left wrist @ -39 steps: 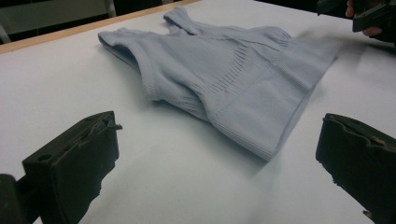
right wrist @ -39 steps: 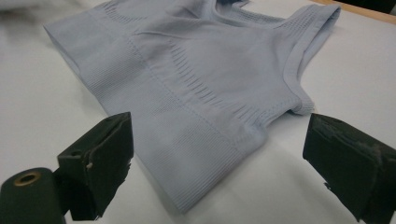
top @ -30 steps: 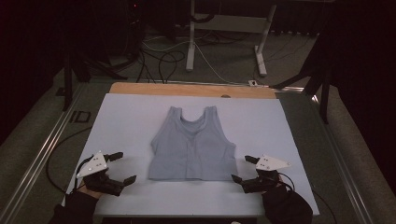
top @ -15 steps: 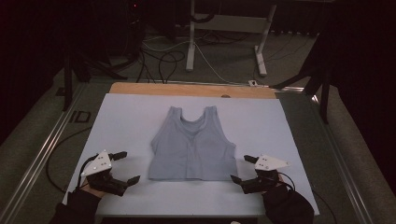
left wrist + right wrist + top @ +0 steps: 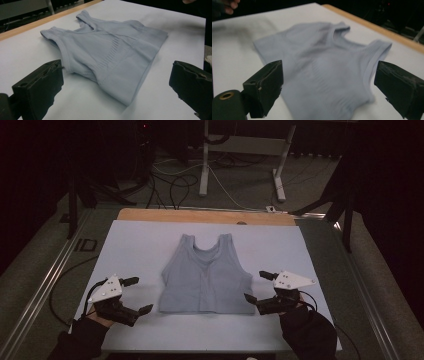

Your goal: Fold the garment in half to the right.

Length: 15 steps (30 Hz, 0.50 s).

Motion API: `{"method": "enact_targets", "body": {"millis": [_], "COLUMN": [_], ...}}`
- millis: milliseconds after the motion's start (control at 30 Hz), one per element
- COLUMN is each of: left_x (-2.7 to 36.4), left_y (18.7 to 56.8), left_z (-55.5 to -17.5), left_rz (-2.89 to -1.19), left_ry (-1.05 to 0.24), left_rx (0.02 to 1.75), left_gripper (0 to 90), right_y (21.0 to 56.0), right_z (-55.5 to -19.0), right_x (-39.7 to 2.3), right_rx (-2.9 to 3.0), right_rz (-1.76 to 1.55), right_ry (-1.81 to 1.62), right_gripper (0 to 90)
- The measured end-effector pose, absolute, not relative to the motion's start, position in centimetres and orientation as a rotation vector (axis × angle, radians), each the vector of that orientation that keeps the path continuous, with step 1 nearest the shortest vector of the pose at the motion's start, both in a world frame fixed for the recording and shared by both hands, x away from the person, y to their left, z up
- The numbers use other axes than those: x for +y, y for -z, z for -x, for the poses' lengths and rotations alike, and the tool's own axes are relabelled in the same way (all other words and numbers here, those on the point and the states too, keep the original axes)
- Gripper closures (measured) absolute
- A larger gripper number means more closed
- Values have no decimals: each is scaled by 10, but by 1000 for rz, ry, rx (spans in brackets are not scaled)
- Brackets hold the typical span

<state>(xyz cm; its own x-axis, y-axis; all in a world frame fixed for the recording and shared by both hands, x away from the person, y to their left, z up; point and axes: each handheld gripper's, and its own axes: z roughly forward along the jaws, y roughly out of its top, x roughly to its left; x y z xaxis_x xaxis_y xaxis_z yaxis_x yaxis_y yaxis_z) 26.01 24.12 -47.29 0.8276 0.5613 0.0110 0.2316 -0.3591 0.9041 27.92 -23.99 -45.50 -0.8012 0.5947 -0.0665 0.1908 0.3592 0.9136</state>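
A pale blue sleeveless top (image 5: 206,277) lies flat in the middle of the white table sheet (image 5: 140,245), neck away from me. My left gripper (image 5: 138,295) hovers open just off the top's left hem corner, jaws pointing at it. My right gripper (image 5: 257,286) is open beside the right hem edge. In the left gripper view the top (image 5: 110,55) spreads between the wide-apart jaws, hem nearest. The right gripper view has the top (image 5: 319,70) between its jaws, slightly blurred, armhole side nearest.
A wooden table edge (image 5: 205,215) runs along the far side of the sheet. Beyond it stand metal desk legs (image 5: 282,165) and loose cables (image 5: 170,185) on the floor. A metal rail (image 5: 47,285) flanks the table on the left.
The left gripper has moved right, toward the top's left hem corner. The right gripper has shifted only slightly. The top lies as before.
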Motion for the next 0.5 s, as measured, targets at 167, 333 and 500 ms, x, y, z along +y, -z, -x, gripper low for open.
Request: {"method": "enact_targets", "body": {"millis": [167,333,500], "left_x": [239,234,231], "left_y": [467,460,454], "left_z": [-262,-262,-263], "left_rz": [-1956,-1965,-1959], "left_ry": [-386,-391,-396], "left_rx": [596,592,615], "left_gripper": [5,5,5], "right_y": [437,424,416], "right_z": [-294,-307,-322], "right_x": [-232,-218,-199], "right_rx": [2222,2221,2242], "right_rz": [-663,-620,-573], "right_ry": [-1442,-1452,-1472], "right_gripper": [88,88,88]}}
